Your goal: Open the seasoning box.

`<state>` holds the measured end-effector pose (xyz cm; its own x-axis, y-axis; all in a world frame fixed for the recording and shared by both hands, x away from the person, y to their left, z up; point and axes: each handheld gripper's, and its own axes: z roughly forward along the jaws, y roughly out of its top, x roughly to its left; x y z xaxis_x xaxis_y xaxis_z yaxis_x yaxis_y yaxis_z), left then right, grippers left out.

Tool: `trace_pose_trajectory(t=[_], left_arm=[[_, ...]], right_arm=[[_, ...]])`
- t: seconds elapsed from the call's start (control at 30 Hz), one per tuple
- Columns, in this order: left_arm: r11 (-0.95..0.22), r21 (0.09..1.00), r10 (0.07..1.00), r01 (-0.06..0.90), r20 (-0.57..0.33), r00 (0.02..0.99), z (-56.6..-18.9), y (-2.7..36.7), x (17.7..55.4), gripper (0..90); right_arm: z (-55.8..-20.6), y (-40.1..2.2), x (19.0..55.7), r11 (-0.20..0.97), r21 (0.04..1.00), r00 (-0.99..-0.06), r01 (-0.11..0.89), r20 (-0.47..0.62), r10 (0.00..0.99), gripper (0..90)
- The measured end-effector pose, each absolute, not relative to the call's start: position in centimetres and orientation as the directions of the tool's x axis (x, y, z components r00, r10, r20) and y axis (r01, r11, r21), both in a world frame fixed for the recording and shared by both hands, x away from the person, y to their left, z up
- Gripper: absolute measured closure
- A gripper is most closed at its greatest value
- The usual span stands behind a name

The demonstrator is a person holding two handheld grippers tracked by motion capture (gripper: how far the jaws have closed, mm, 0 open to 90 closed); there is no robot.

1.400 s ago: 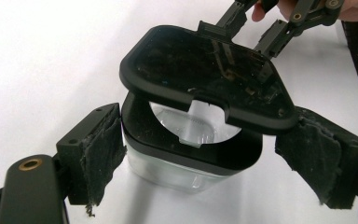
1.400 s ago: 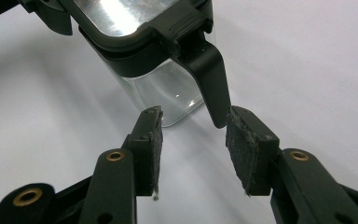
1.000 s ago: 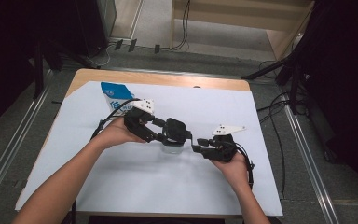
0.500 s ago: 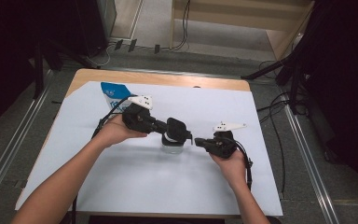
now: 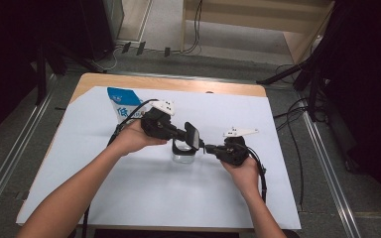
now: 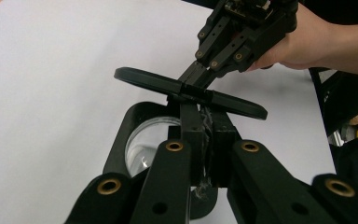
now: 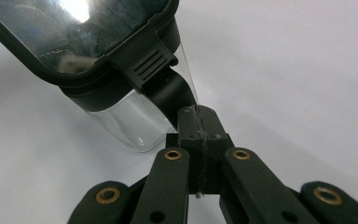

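We are starting at the left, where the left gripper (image 6: 199, 116) is working. Its jaws have just been closing and are now pinching tight on the near edge of the black lid (image 6: 142, 80), with nothing else between them. The lid is sitting tilted over the clear container (image 5: 182, 154), which is standing on the white sheet (image 5: 129, 198) mid-table, between our two hands.

On the right, the right gripper (image 7: 198, 116) is clamping fully shut on the lid's black latch tab (image 7: 168, 91).

We judge that we are lifting the lid off. To do it well, we should be raising both sides evenly (a lopsided pull may drag or tip the container). We should also be keeping both pinches firm and moving straight up until the rim is clearing.
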<state>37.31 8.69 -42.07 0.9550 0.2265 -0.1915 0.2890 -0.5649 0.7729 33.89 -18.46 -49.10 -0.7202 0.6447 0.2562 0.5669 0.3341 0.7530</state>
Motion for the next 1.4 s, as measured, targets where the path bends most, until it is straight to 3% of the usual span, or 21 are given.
trace_pose_trajectory(t=[0.73, 1.4], left_arm=[[-0.574, 0.765, 0.206, 0.292, -0.210, 0.956, -41.9, 4.6, 37.9, 90.0], [-0.562, 0.766, 0.209, 0.312, -0.233, 0.950, -42.5, 4.3, 38.4, 88.9]], right_arm=[[-49.1, -18.4, 33.8, 0.330, 0.754, -0.716, 0.567, 0.253, 0.651, 90.0], [-49.1, -18.3, 33.8, 0.331, 0.759, -0.714, 0.561, 0.241, 0.658, 90.0]])
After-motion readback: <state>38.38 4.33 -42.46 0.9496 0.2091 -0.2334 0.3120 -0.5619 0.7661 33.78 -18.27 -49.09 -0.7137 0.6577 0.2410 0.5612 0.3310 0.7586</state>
